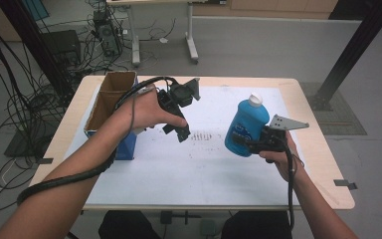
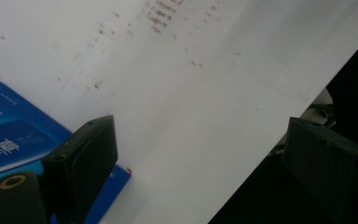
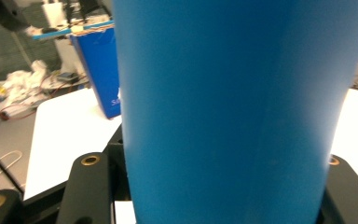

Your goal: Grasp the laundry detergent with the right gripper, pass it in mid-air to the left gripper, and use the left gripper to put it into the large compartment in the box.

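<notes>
Jaws of right gripper (image 1: 258,143) clamped on lifted blue bottle (image 1: 246,127), left gripper (image 1: 179,130) spread, empty; boxing in carton (image 1: 110,102) at 9 o'clock judged pending.

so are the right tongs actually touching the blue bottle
Touching. In the right gripper view the blue bottle sits clamped between the right tongs, pressed against both jaws. The high view shows it held up off the table.
</notes>
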The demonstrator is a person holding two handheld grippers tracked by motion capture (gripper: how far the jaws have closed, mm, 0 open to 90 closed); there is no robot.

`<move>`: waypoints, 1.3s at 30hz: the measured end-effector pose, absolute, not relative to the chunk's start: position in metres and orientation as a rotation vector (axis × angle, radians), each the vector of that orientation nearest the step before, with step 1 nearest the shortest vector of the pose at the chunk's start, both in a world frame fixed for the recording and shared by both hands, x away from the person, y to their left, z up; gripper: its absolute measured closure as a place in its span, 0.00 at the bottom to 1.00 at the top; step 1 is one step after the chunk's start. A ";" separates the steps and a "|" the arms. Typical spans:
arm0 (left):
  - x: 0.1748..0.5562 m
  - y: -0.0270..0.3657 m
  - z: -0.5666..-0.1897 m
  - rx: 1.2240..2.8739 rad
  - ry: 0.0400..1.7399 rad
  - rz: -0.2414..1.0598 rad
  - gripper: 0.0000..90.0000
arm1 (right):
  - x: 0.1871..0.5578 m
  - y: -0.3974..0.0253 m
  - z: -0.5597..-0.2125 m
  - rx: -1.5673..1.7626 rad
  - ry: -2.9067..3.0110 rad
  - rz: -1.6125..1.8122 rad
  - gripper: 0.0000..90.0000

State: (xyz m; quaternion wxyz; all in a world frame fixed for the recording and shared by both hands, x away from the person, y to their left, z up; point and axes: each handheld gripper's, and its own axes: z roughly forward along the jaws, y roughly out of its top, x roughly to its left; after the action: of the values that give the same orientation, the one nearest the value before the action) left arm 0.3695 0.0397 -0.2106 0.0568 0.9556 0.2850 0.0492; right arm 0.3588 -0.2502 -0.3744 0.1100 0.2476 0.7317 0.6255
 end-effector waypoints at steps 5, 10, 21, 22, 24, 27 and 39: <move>0.367 0.034 -0.198 2.902 0.767 0.125 0.12 | 0.363 -0.248 -0.366 0.637 2.215 1.862 0.47; 0.363 0.029 -0.187 2.913 0.692 0.128 0.12 | 0.367 -0.245 -0.360 0.556 2.271 1.890 0.47; 0.357 0.026 -0.167 2.923 0.541 0.119 0.12 | 0.368 -0.233 -0.348 0.377 2.383 1.963 0.47; 0.357 0.025 -0.165 2.921 0.524 0.114 0.12 | 0.367 -0.231 -0.347 0.358 2.390 1.965 0.47; 0.356 0.025 -0.164 2.922 0.504 0.113 0.12 | 0.366 -0.229 -0.345 0.333 2.405 1.970 0.47; 0.354 0.024 -0.161 2.932 0.462 0.110 0.12 | 0.365 -0.224 -0.342 0.290 2.439 1.977 0.47; 0.347 0.013 -0.155 2.959 0.358 0.092 0.12 | 0.357 -0.206 -0.329 0.142 2.501 2.034 0.47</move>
State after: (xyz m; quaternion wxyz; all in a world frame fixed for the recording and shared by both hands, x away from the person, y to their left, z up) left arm 0.3467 0.0132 -0.1554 0.0798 0.9891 0.1197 0.0307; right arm 0.3569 -0.2060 -0.3292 -0.0426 0.0439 0.7745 0.6296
